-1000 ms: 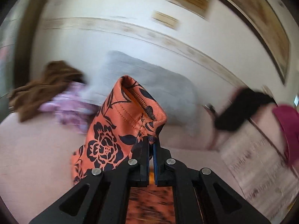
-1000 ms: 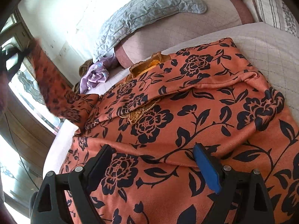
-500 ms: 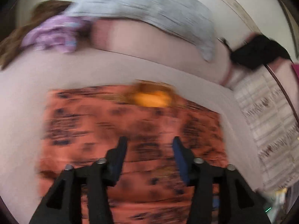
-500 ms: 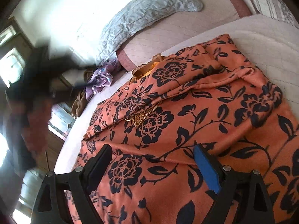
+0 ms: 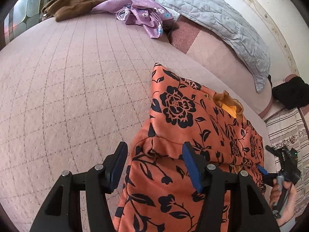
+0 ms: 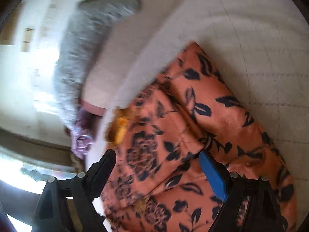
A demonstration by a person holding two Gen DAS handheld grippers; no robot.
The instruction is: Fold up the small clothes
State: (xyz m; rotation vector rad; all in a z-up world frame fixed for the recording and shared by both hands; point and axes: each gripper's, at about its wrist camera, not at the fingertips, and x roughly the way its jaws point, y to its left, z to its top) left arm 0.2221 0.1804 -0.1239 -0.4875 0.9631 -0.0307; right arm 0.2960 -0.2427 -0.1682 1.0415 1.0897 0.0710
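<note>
Orange flowered garment (image 5: 193, 135), on the pink quilted bed (image 5: 77, 96), right of centre in the left wrist view and partly folded. Far left of that view, bare quilt; at its upper edge, a brown cloth (image 5: 87, 0) and a purple cloth (image 5: 143, 13) lie unfolded, likely waiting their turn. Left claw (image 5: 154, 166): jaws apart, straddling the garment's left edge, where a flap has been turned over onto the body; the pads do not press the cloth. Further right, the yellow collar lining (image 5: 228, 109) marks the neck end, with a grey pillow (image 5: 222, 23) beyond it. At the far right edge, the person's right hand (image 5: 283, 199) grips the other tool. Right claw (image 6: 157, 171), in the blurred right wrist view: jaws wide but closing, above the garment, nothing clamped. Judged progress: side folds under way; the crosswise fold and the remaining clothes are left.
</note>
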